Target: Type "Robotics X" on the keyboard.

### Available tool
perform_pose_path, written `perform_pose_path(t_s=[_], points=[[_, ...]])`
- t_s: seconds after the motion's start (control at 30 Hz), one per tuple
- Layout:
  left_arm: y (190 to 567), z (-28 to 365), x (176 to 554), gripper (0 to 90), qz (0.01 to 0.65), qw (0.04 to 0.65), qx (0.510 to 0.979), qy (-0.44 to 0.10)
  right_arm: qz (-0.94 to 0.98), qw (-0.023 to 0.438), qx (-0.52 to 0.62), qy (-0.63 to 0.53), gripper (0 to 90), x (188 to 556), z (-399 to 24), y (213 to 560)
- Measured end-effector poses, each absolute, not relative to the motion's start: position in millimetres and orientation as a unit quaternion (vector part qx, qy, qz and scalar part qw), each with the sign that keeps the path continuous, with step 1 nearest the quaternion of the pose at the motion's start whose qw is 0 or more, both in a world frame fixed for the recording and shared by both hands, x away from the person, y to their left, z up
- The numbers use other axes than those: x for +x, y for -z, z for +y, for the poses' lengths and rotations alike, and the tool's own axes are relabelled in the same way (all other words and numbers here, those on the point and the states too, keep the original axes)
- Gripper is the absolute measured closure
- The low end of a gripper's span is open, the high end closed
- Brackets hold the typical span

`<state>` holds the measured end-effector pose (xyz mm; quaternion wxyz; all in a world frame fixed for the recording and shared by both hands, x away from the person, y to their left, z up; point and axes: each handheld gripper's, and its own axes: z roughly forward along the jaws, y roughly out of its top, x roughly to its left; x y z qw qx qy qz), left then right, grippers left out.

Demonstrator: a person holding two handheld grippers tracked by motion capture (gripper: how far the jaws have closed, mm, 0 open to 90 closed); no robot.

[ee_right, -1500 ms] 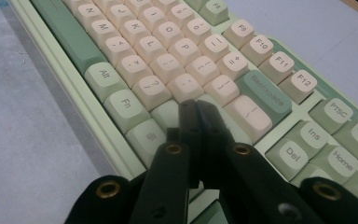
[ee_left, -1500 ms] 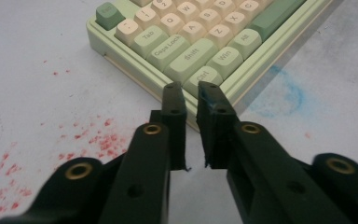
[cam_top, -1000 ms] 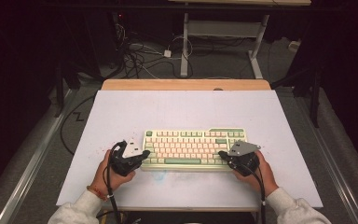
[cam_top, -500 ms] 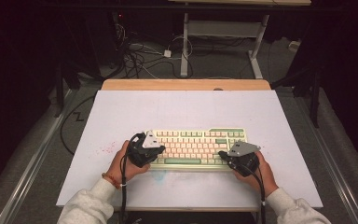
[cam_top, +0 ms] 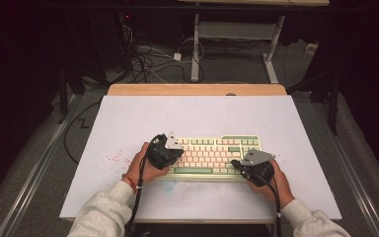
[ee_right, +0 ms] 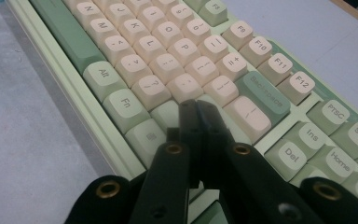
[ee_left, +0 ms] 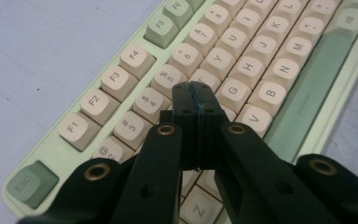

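Two grippers' jaws together, left gripper (cam_top: 170,150) moved rightward onto keyboard (cam_top: 212,155), right gripper (cam_top: 242,165) unmoved.

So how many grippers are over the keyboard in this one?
2. The left gripper sits over the left end of the keyboard, jaws shut above the letter keys; the right gripper is at its right end, jaws also shut.

The keyboard (cam_top: 212,155) looked like matt plastic, its cream and sage keycaps smooth with a soft sheen. Each hand-held gripper, left (ee_left: 195,100) and right (ee_right: 196,112), was matt black plastic set with small brass-coloured metal rivets. The tabletop (cam_top: 197,116) wore a smooth, matt pale covering, with bare wood along its far edge. The sleeves (cam_top: 101,215) were soft grey cloth.
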<state>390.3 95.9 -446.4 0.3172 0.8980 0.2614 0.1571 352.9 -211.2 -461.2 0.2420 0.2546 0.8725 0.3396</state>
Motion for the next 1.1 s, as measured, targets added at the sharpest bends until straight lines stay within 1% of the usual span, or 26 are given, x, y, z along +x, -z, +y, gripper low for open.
perform_pose_path(t_s=[0.37, 0.63, 0.7, 0.83, 0.9, 0.97, 1.03, 1.1], points=[[449, 86, 400, 86.1, 0.262, 0.308, 0.901, -0.157, 0.873, 0.241, 0.255, -0.340, 90.0, 353, -212, 461], [451, 82, 402, 87.5, 0.257, 0.291, 0.908, -0.159, 0.873, 0.241, 0.254, -0.339, 90.0, 353, -212, 461], [450, 82, 400, 84.8, 0.253, 0.289, 0.909, -0.165, 0.873, 0.242, 0.254, -0.338, 90.0, 353, -212, 461], [441, 86, 395, 83.9, 0.245, 0.306, 0.902, -0.181, 0.868, 0.247, 0.258, -0.346, 90.0, 351, -214, 458], [437, 89, 392, 80.8, 0.241, 0.317, 0.898, -0.188, 0.864, 0.249, 0.258, -0.353, 90.0, 350, -216, 453], [434, 92, 388, 80.3, 0.235, 0.324, 0.896, -0.195, 0.863, 0.250, 0.258, -0.355, 90.0, 349, -216, 452], [431, 96, 386, 76.9, 0.235, 0.333, 0.891, -0.199, 0.862, 0.251, 0.258, -0.357, 90.0, 348, -216, 450], [429, 101, 384, 70.9, 0.235, 0.344, 0.887, -0.200, 0.861, 0.253, 0.256, -0.361, 90.0, 346, -218, 447]])
